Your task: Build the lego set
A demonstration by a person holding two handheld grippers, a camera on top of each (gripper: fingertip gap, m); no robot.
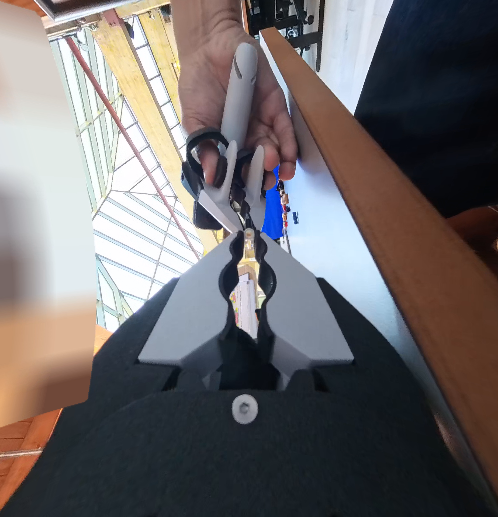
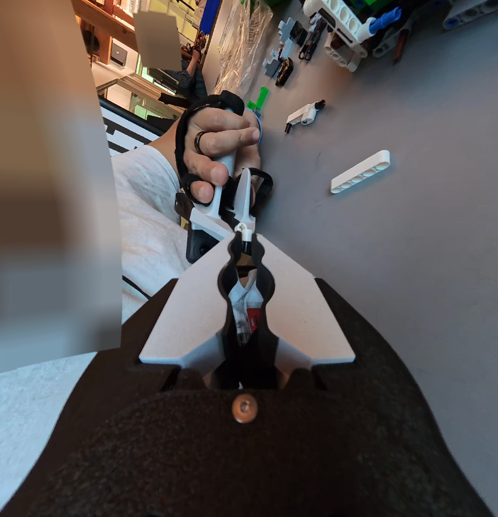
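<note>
**Two grippers meet tip to tip over a small pin-and-connector piece**

The left gripper [image 1: 249,235], grey-fingered on a black body, is pinching a small pale translucent connector piece [image 1: 248,237] at its very tips, the fingers nearly pressed together around it. Directly opposite, the right gripper [image 1: 246,215] points back at it, its tips touching the same piece, with the person's right hand [image 1: 228,112] wrapped around its grey handle. To the right runs the white bench [image 1: 334,223] with its brown wooden edge; a few tiny coloured parts lie on it far off, too small to identify.

In the right wrist view, the right gripper [image 2: 245,237] is closed on a small part with a white tip and black shaft [image 2: 245,236], held at the fingertips. The left gripper [image 2: 243,221] faces it, tips meeting at that part, gripped by the left hand [image 2: 217,151], which wears a dark ring and a black strap.

On the grey-looking bench [image 2: 382,265] beyond lie a long white beam with a row of holes [image 2: 360,175], a short white connector with black pins [image 2: 304,115], a bright green piece [image 2: 258,101], grey and black small parts [image 2: 284,60], a clear plastic bag [image 2: 242,42], and, at the top edge, a partly built white, blue and green assembly [image 2: 351,28].
</note>
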